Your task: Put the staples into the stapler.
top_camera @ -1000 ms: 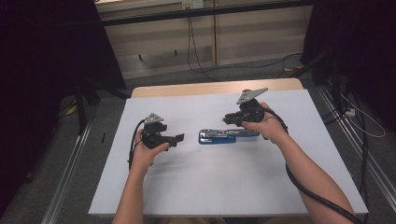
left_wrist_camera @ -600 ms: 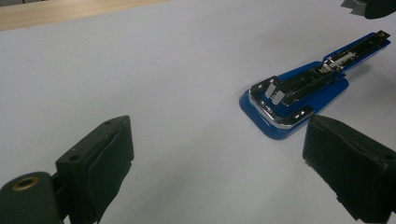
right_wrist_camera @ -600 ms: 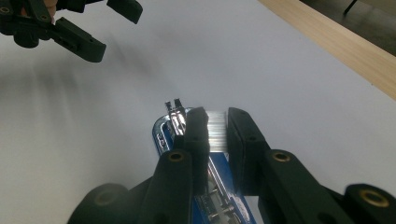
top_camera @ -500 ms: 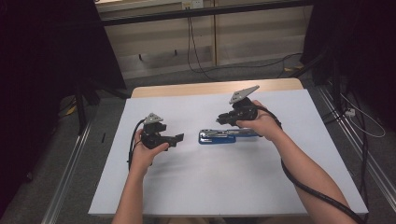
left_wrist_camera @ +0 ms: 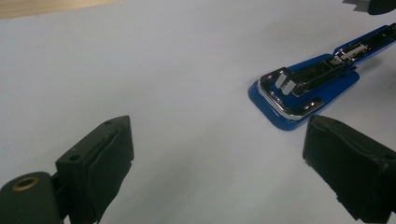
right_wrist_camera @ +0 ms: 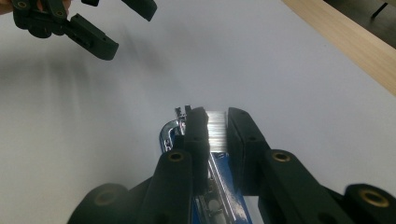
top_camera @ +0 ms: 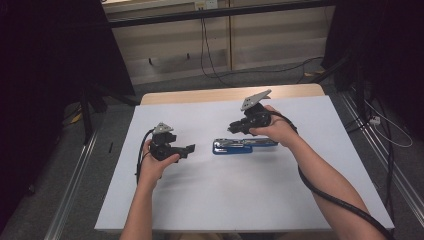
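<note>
A blue stapler lies swung open on the white table sheet, its chrome magazine facing up. My right gripper hovers just above the stapler's far end, tilted down. In the right gripper view its jaws are shut on a silver strip of staples, with the stapler's chrome nose below. My left gripper rests to the left of the stapler, a short way off. Its jaws stand wide open with nothing between them, and it appears again across the table.
The wooden table edge runs along the far side of the sheet. A black cable trails from the right gripper beside the forearm. Metal rails flank the table on the floor.
My right gripper has shifted slightly left over the stapler and tipped further down. The left hand and the stapler have stayed where they were.
</note>
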